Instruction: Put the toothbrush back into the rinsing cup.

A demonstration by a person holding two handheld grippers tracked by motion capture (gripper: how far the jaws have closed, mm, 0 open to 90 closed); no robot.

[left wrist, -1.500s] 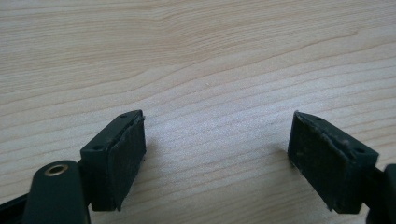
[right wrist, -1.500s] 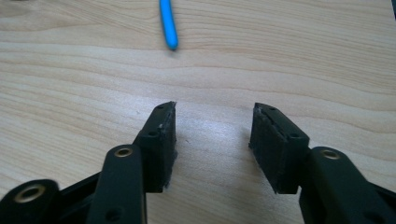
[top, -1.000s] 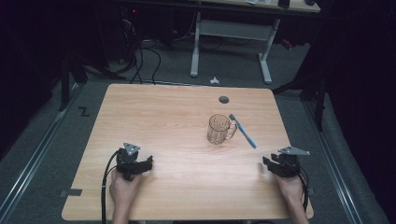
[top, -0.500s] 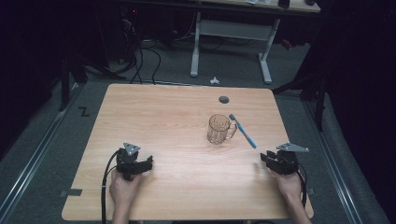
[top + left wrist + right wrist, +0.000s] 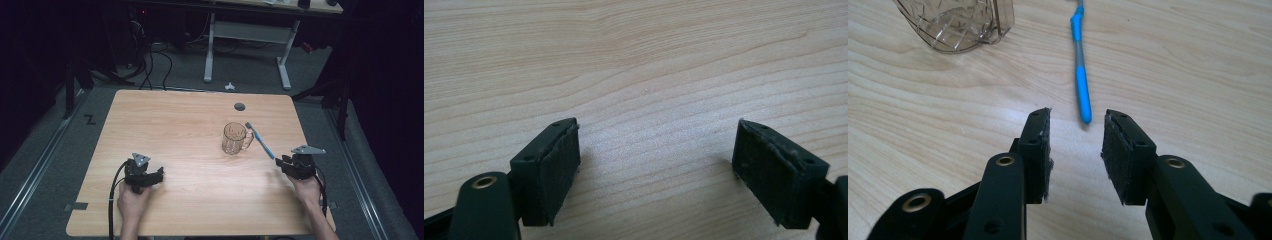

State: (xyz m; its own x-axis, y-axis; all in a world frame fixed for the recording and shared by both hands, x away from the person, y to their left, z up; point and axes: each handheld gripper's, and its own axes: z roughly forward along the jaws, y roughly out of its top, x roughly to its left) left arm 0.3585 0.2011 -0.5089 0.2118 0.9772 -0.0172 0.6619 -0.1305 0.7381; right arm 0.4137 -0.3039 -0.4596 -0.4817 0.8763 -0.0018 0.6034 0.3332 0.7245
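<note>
Toothbrush (image 5: 1079,65) lies flat on the desk (image 5: 175,130) just right of the clear mug (image 5: 235,138), handle end before the right hand-held gripper (image 5: 1075,145), jaws part-open. Advance low, straddle the handle squarely. Left hand-held gripper (image 5: 656,160) rests wide open.

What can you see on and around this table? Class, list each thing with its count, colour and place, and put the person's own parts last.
Table: one, light wood, centre.
Mug: one, clear glass, upright, right of the table's centre.
Toothbrush: one, blue, lying flat beside the mug's handle.
Round hole cover: one, dark, near the table's far edge.
Desk frame: one, white, on the floor beyond the table.
Left claw: one, black, open, near left.
Right claw: one, black, open, pointing at the toothbrush's near end.
</note>
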